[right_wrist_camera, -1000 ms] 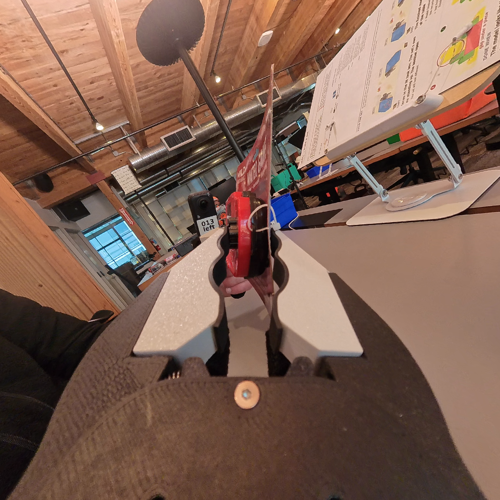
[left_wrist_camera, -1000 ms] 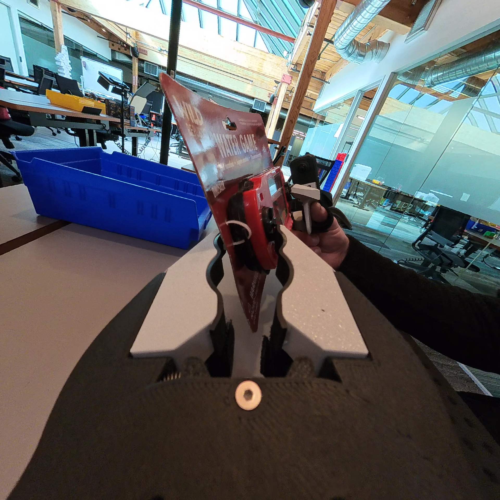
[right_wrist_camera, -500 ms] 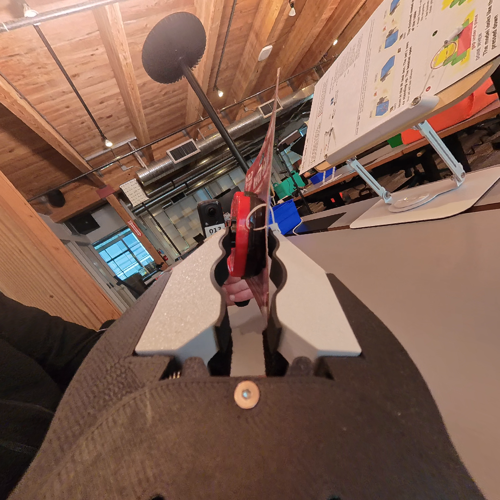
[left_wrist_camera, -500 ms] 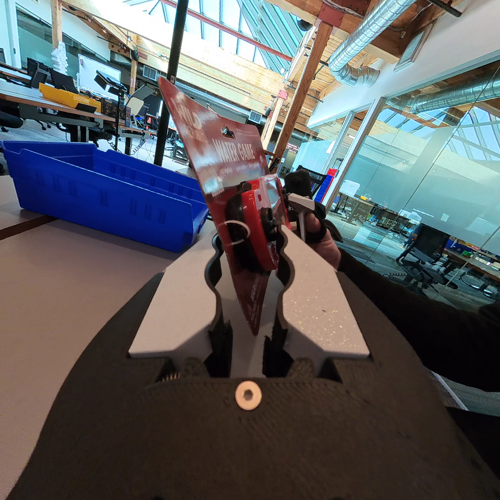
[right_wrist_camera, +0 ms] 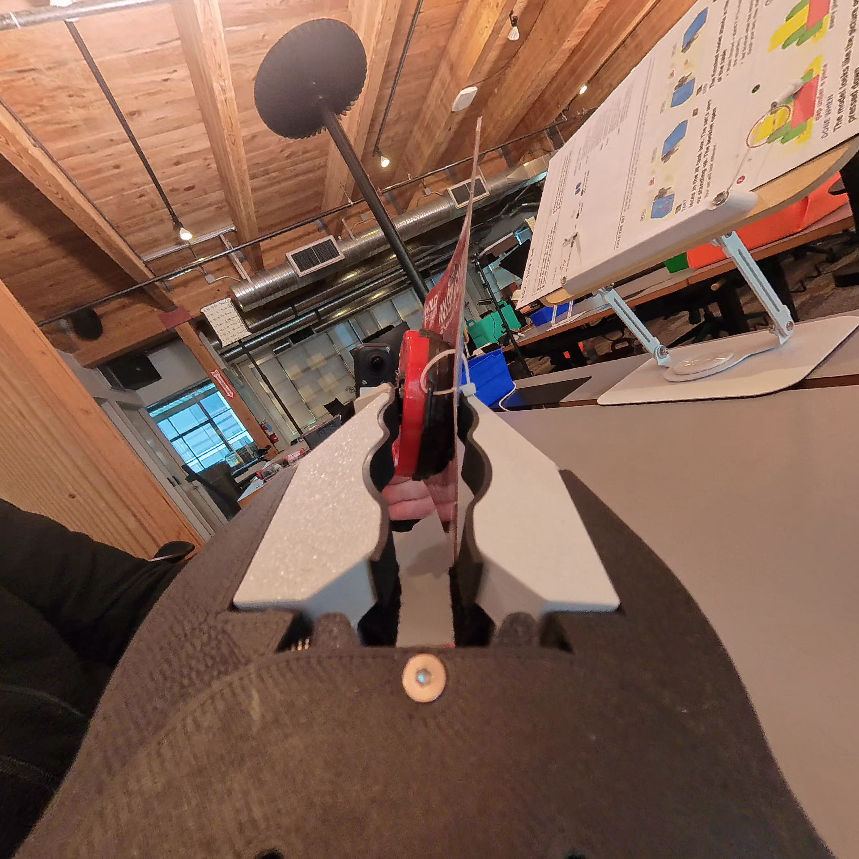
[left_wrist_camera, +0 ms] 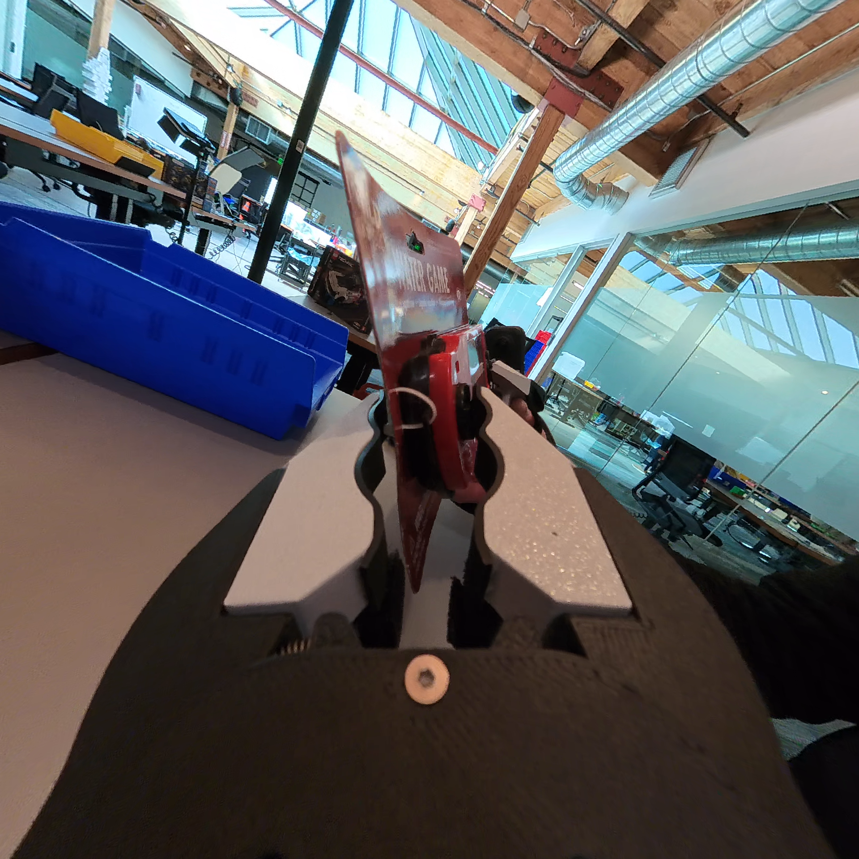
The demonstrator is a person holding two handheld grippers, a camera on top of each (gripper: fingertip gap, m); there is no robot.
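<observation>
The left gripper (left_wrist_camera: 430, 430), with matte grey, faintly speckled fingers (left_wrist_camera: 534, 506) whose inner edges are scalloped and lined in black, is pinched on a small red and black plastic handheld toy (left_wrist_camera: 441, 418) fastened to a glossy dark-red cardboard backing card (left_wrist_camera: 409, 288) by a thin white zip tie (left_wrist_camera: 413, 409). The card stands nearly upright, its top edge tilted away to the left and its pointed lower corner hanging down into the slot between the fingers, above the textured black gripper body.

The right gripper (right_wrist_camera: 425, 434), of the same grey and black build, is clamped on the same toy (right_wrist_camera: 413, 418) from the opposite side; here the card (right_wrist_camera: 458, 353) shows almost edge-on as a thin vertical sheet pressed against the right finger. A person's hand (right_wrist_camera: 411, 504) shows through the gap below the toy. The toy is held clear of the smooth pale grey tabletop (left_wrist_camera: 116, 488), between the two grippers.

To the left, a deep blue moulded plastic bin (left_wrist_camera: 162, 320) with ribbed walls sits on the tabletop, near but apart from the left gripper. On the right gripper's side, a white metal stand (right_wrist_camera: 725, 344) with a flat rounded base props a tilted wooden board bearing a printed sheet (right_wrist_camera: 688, 139); open tabletop lies between it and the gripper.
</observation>
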